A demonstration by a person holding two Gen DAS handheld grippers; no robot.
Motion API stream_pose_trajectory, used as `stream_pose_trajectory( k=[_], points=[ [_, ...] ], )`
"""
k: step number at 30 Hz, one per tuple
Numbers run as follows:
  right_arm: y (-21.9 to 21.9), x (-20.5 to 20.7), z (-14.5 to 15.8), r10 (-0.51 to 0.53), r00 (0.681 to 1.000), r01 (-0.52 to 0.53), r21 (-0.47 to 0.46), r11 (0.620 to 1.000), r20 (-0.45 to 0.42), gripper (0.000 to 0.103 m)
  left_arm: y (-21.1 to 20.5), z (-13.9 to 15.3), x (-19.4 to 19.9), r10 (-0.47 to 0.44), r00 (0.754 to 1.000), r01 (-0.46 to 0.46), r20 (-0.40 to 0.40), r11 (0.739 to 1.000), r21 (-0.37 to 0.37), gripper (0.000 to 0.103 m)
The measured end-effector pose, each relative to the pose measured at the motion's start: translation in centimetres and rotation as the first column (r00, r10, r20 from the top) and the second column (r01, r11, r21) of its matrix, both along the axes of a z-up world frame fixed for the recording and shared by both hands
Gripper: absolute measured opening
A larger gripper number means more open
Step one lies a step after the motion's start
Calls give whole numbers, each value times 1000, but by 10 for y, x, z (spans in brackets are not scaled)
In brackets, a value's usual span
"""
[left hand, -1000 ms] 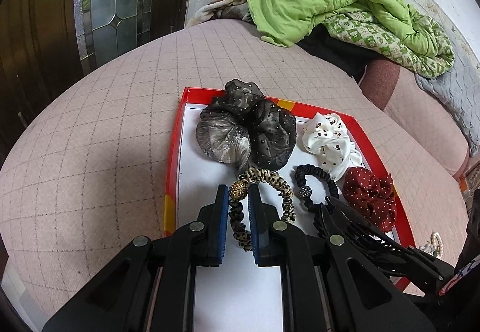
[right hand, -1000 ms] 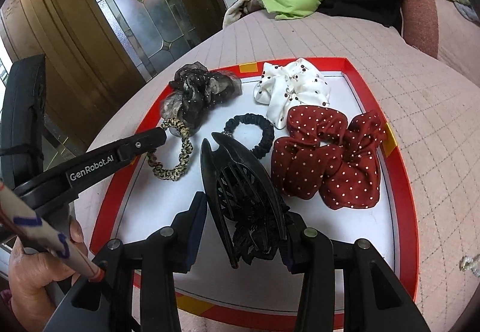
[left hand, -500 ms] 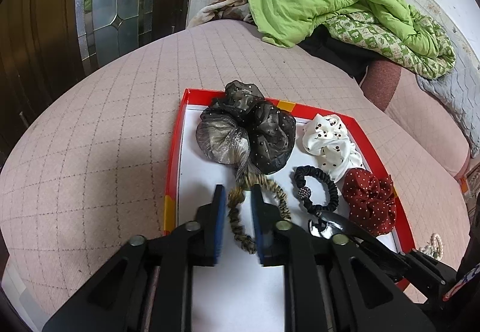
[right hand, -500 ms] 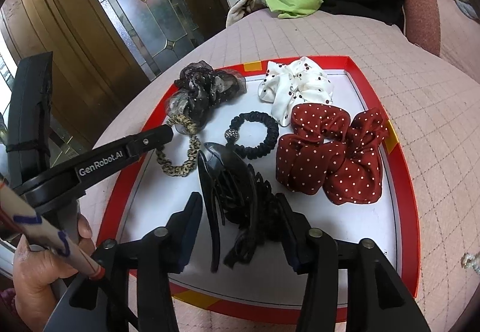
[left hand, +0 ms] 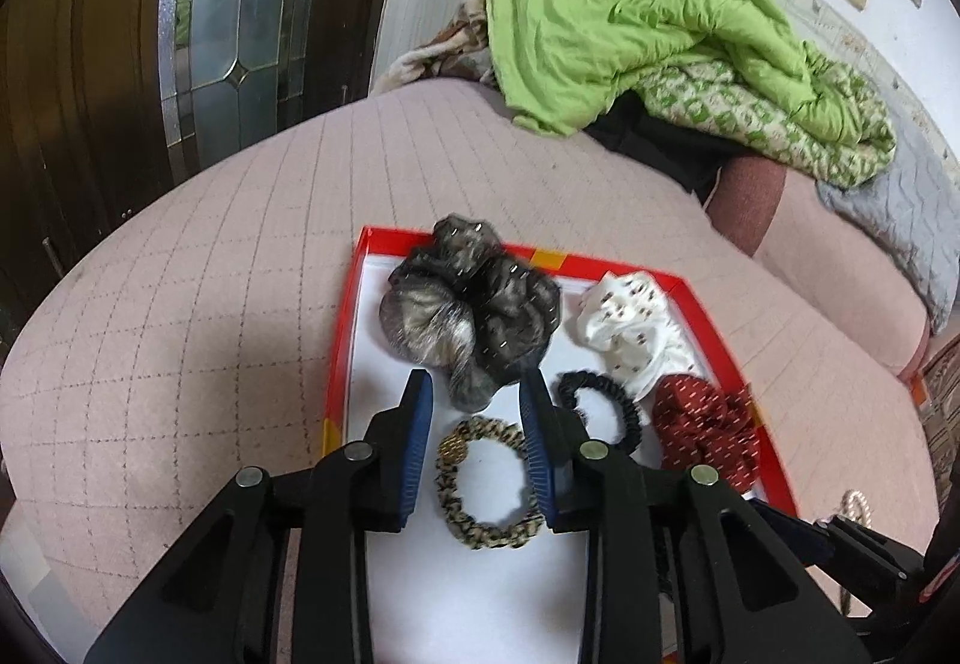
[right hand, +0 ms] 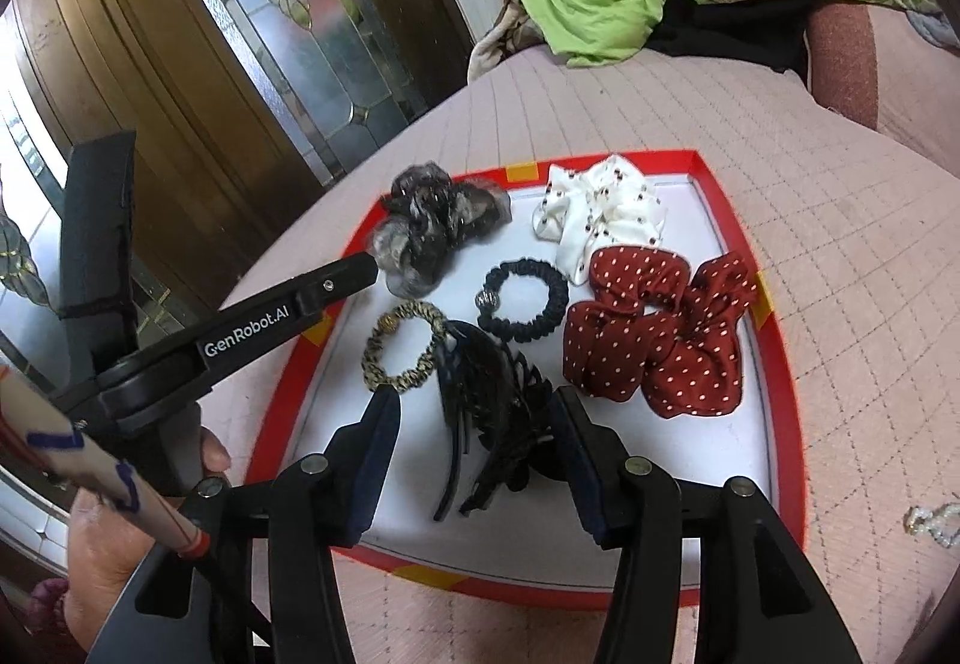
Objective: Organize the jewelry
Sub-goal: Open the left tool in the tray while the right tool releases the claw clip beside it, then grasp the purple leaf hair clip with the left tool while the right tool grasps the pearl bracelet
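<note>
Both drops look done, so each tool is best lifted straight up so nothing gets snagged: the leopard-print elastic hair tie is left lying loose between the opening jaws of the left gripper, and the black plastic claw clip sits unpinched inside the spread right gripper on the red-rimmed white tray.

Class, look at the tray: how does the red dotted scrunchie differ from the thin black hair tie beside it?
The red scrunchie is wide, puffy fabric with white dots; the black hair tie is a slim plain ring. The black hair tie carries one small sparkly bead; the red scrunchie shows none. The scrunchie's hole is nearly closed, the tie's wide open. Both lie flat in the red-rimmed tray.
</note>
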State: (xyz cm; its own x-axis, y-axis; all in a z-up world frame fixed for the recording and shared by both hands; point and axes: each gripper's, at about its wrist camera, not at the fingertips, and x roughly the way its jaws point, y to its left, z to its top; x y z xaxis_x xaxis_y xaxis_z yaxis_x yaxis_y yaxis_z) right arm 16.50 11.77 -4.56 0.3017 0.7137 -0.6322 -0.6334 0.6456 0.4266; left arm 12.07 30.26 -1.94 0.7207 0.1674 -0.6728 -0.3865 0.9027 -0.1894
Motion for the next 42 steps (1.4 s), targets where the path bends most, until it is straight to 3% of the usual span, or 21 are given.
stream_pose_trajectory(
  k=[15, 24, 34, 42],
  points=[
    [-74, 4, 28, -96, 995, 96, 80, 992, -3, 57, -62, 20, 13, -111, 991, 109, 74, 993, 36, 29],
    [-152, 16, 29, -216, 976, 215, 65, 974, -2, 56, -135, 19, 29, -295, 954, 291, 61, 954, 68, 29],
    [-266, 36, 15, -417, 908, 418, 30, 908, -41, 56, -235, -5, 44, -537, 843, 537, -18, 843, 10, 30],
    [-324, 40, -1, -505, 861, 505, -17, 863, -68, 56, -294, -36, 47, -672, 735, 659, -96, 740, -135, 30]
  ],
)
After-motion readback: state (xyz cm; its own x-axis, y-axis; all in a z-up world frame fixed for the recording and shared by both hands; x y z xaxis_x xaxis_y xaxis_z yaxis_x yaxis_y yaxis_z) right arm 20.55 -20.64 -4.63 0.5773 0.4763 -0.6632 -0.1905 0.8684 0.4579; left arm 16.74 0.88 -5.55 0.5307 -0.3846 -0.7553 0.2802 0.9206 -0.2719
